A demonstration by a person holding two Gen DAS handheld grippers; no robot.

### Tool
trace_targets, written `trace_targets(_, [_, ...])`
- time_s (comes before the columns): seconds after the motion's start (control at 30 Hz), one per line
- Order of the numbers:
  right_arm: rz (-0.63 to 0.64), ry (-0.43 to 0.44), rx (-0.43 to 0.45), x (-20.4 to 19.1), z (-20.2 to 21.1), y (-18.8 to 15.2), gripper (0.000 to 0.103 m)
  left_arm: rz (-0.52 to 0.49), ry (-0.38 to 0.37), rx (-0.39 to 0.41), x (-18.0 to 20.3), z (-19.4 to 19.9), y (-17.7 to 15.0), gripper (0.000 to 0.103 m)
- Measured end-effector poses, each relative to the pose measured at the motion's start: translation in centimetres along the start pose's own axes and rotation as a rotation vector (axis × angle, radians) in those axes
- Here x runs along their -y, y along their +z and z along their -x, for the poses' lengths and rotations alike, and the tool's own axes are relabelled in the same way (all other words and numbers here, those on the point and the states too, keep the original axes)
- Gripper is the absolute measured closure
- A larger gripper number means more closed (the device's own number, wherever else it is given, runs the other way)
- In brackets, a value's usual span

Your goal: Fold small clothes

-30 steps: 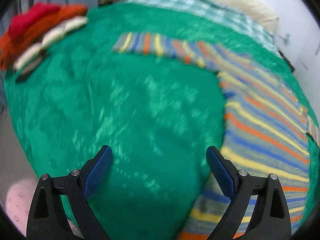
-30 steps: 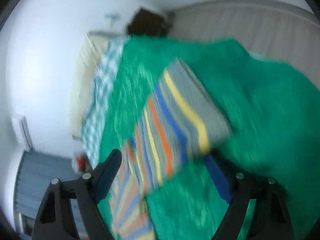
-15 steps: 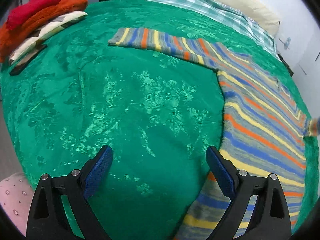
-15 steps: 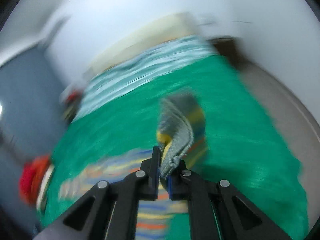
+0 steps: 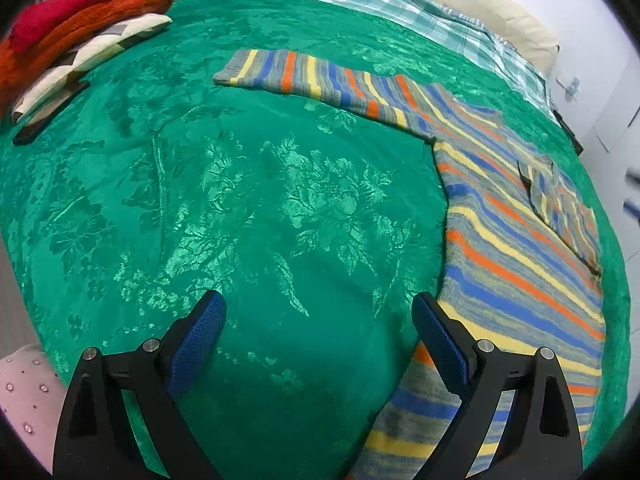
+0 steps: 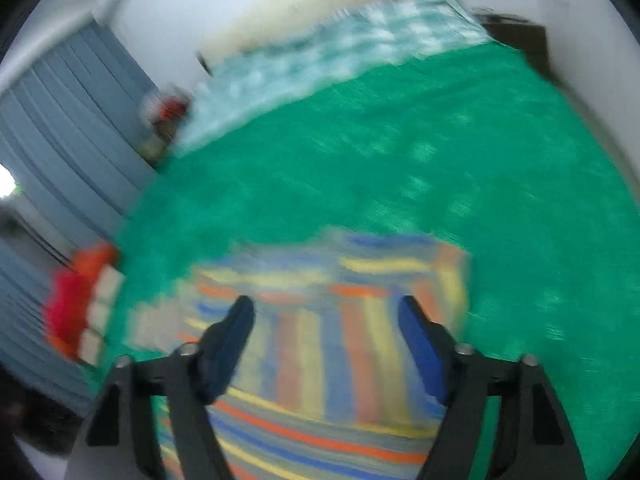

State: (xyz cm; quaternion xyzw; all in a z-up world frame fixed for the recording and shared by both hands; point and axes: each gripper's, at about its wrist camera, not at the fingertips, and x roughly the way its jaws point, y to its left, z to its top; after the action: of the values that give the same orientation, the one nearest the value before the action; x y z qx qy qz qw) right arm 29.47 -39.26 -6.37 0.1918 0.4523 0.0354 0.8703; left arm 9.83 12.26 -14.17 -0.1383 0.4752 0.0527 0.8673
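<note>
A striped knit sweater [image 5: 516,248] lies flat on a bed [image 5: 280,208] covered by a glossy green bedspread woven with a raised floral pattern. The sweater sits on the right side of the bed in the left wrist view; its bands run grey, blue, yellow and orange. One long sleeve [image 5: 312,76] stretches out to the far left, ending in a ribbed cuff. The other sleeve [image 5: 560,208] lies folded across the body of the garment near its right edge.

The left tool [image 5: 318,340] hovers released over bare bedspread, its textured blue pads wide apart with nothing between them; its right finger sits over the sweater's near hem.

The right tool [image 6: 326,344], seen through heavy blur, is opening above the folded sleeve [image 6: 340,320], no cloth pinched between its pads.

At the far left, a stack of folded clothes [image 5: 72,40] rests on the bedspread: fuzzy red and orange pieces over a cream patterned one. Beyond lie a checked sheet [image 5: 400,4] and a cream pillow [image 5: 480,0].
</note>
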Motion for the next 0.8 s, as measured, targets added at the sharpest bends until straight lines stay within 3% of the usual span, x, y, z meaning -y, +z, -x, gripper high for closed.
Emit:
trace_targets(0.07, [0.046, -0.059, -0.077, 0.7, -1.7, -1.5, 0.041, -0.011, 0.012, -0.001, 0.3, -0.2, 0.0, 0.008])
trace_targets(0.13, [0.081, -0.177, -0.144, 1.8, -4.4, -2.8, 0.041, -0.023, 0.022, -0.002, 0.4, -0.4, -0.1, 0.008])
trace_targets(0.2, [0.081, -0.184, -0.169, 2.8, -6.0, -4.2, 0.045, -0.043, 0.035, -0.004, 0.7, -0.6, -0.3, 0.008])
trace_targets(0.23, [0.08, -0.186, -0.18, 3.4, -6.8, -4.3, 0.079, -0.055, 0.043, -0.006, 0.8, -0.7, -0.4, 0.008])
trace_targets(0.27, [0.089, -0.224, -0.179, 3.8, -7.0, -4.9, 0.099, -0.067, 0.053, -0.005, 1.0, -0.8, -0.5, 0.008])
trace_targets(0.33, [0.054, -0.338, -0.145, 6.0, -7.1, -4.7, 0.099, -0.075, 0.059, -0.003, 1.1, -0.8, -0.6, 0.008])
trace_targets(0.4, [-0.044, -0.313, -0.137, 8.4, -6.8, -4.6, 0.099, -0.079, 0.06, -0.004, 1.0, -0.8, -0.6, 0.008])
trace_targets(0.57, [0.079, -0.329, -0.132, 6.4, -5.2, -3.7, 0.093, -0.083, 0.059, -0.011, 1.0, -1.1, -0.3, 0.008])
trace_targets(0.63, [0.091, -0.284, -0.066, 4.9, -2.6, -4.0, 0.092, -0.074, 0.05, -0.008, 0.8, -0.9, -0.2, 0.008])
trace_targets(0.7, [0.115, -0.113, -0.048, 3.6, -1.5, -4.7, 0.089, -0.061, 0.038, -0.007, 0.6, -0.7, -0.2, 0.008])
trace_targets(0.73, [0.134, -0.053, -0.072, 3.0, -1.9, -5.5, 0.08, -0.056, 0.033, -0.009, 0.5, -0.7, -0.2, 0.008])
trace_targets(0.77, [0.16, -0.058, -0.102, 2.8, -2.7, -6.4, 0.067, -0.056, 0.032, -0.012, 0.5, -0.8, -0.1, 0.008])
trace_targets(0.8, [0.189, -0.114, -0.158, 2.9, -4.2, -7.5, 0.061, -0.058, 0.034, -0.013, 0.5, -0.8, -0.2, 0.008])
